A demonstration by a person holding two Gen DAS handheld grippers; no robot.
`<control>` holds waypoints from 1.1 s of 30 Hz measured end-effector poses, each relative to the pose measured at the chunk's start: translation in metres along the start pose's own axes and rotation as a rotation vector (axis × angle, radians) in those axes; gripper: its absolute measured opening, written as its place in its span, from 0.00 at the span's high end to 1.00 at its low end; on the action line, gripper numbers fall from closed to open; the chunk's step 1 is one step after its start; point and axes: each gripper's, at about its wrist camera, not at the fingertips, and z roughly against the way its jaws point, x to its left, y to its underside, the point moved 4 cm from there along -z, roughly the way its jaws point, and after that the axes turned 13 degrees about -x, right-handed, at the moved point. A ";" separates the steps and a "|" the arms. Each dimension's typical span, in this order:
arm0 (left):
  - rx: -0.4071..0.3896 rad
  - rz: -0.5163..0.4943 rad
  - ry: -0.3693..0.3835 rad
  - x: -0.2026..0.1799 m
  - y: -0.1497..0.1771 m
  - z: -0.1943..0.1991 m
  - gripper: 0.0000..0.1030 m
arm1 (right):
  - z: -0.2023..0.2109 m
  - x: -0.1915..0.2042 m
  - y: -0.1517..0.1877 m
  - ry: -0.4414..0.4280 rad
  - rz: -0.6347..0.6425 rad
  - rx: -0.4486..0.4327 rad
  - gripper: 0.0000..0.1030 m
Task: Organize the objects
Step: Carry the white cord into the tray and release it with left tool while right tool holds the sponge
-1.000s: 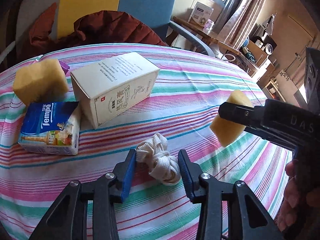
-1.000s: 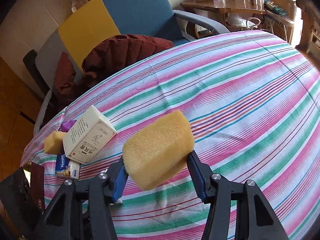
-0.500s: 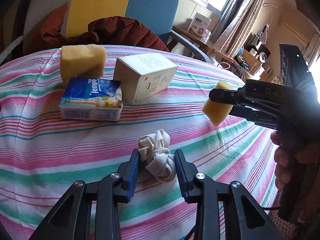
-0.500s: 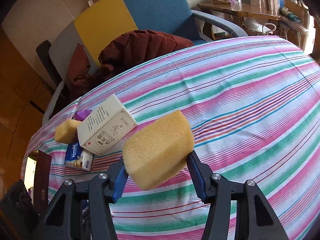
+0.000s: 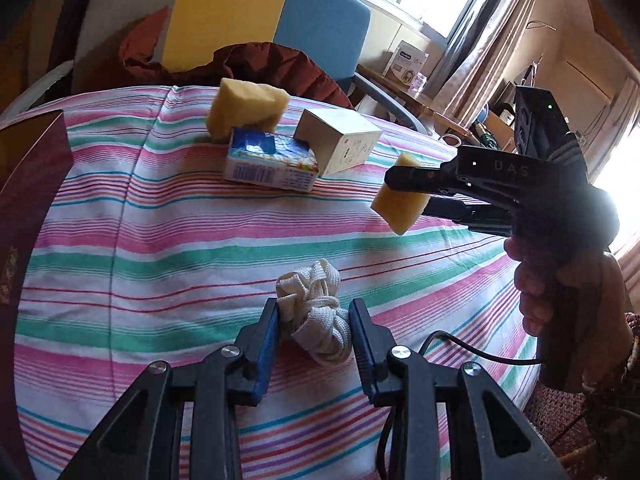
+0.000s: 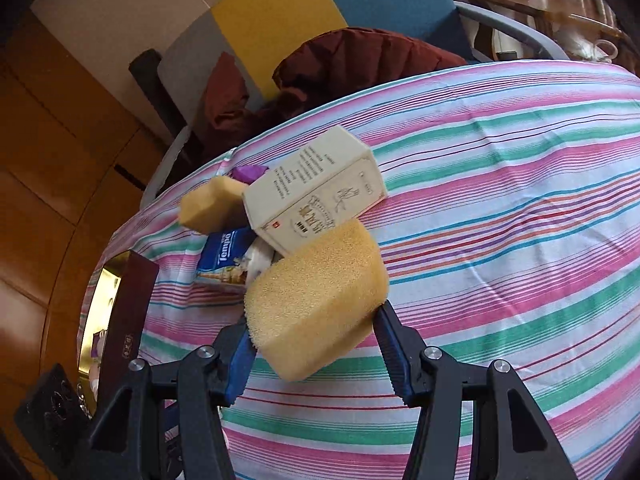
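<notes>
My left gripper (image 5: 314, 322) is shut on a knotted white rope bundle (image 5: 314, 312) just above the striped tablecloth (image 5: 180, 248). My right gripper (image 6: 316, 340) is shut on a yellow sponge (image 6: 316, 300) and holds it above the cloth; it also shows in the left wrist view (image 5: 400, 208) at the right. A second yellow sponge (image 5: 246, 108), a blue Tempo tissue pack (image 5: 272, 160) and a cream carton (image 5: 340, 144) lie grouped at the table's far side. In the right wrist view the carton (image 6: 316, 188) lies just beyond the held sponge.
A dark red box with a gold inside (image 6: 124, 304) stands at the table's left edge. A chair with a dark red jacket (image 5: 264, 64) stands behind the table. A small purple thing (image 6: 248, 172) lies behind the carton.
Both grippers have swung left, toward the grouped objects, each still holding its load. The dark red box has come into view at the left.
</notes>
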 end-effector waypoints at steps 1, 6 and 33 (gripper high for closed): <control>-0.002 0.008 -0.002 0.003 0.001 0.003 0.67 | -0.001 0.005 0.003 -0.008 0.016 0.001 0.45; -0.028 0.046 -0.009 0.020 0.004 0.028 0.67 | 0.002 0.025 0.009 0.000 0.103 -0.021 0.45; -0.273 0.249 -0.261 0.197 -0.061 0.146 0.67 | 0.004 0.123 0.058 -0.190 0.310 -0.031 0.45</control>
